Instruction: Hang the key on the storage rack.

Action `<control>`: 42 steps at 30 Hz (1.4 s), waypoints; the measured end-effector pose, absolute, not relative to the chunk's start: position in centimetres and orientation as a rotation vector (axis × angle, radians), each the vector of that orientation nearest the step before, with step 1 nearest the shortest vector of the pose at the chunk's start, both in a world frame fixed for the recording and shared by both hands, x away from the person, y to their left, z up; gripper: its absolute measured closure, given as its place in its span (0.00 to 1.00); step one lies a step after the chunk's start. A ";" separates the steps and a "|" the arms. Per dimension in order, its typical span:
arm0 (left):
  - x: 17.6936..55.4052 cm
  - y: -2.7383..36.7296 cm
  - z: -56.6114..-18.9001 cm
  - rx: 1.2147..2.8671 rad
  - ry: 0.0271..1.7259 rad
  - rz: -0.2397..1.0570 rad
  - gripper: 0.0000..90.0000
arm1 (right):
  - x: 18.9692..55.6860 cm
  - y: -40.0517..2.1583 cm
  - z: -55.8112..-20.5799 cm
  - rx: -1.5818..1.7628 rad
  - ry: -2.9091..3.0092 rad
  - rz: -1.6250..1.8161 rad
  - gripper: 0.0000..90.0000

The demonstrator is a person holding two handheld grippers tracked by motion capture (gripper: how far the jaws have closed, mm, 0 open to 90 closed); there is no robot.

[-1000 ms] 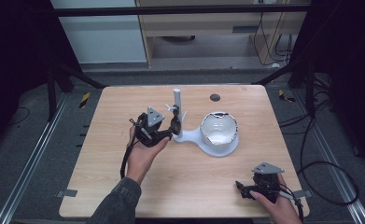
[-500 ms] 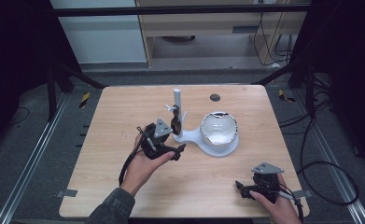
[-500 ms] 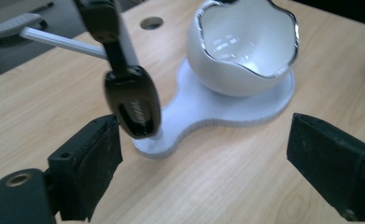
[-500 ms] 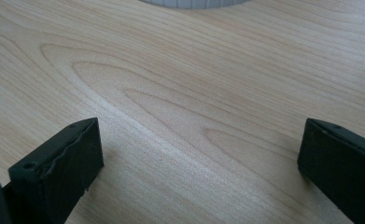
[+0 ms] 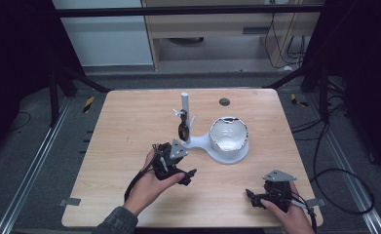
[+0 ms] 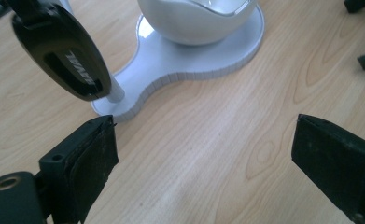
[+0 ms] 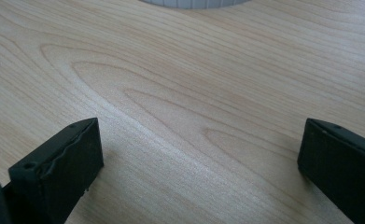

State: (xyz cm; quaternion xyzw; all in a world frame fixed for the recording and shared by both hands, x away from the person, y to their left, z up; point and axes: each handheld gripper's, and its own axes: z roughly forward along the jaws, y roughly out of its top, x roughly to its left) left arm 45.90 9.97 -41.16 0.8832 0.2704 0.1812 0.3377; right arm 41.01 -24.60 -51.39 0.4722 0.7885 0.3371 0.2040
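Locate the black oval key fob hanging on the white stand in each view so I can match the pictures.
High view: the black oval key fob hangs at table centre, left of the white bowl.
Left gripper view: top left, above the left jaw.
Right gripper view: not in it.
Shared landmark: the white ribbed stand base.

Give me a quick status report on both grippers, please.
Left gripper open, jaws just opened, nothing between. Right gripper open, empty. Black key fob hangs on white stand. Nothing in the way.

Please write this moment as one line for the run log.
left tool: jaws just opened, empty, drawn back | black key fob: hanging on white stand | right tool: open, empty, on table
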 end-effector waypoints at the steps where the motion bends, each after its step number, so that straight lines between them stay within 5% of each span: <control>1: 45.9 10.0 -41.2 2.301 0.705 0.472 0.07 | 41.0 -24.6 -51.4 1.317 2.199 0.939 0.00; 42: 45.8 16.5 -48.1 2.269 0.964 0.402 0.09 | 41.0 -24.6 -51.4 1.316 2.198 0.938 0.00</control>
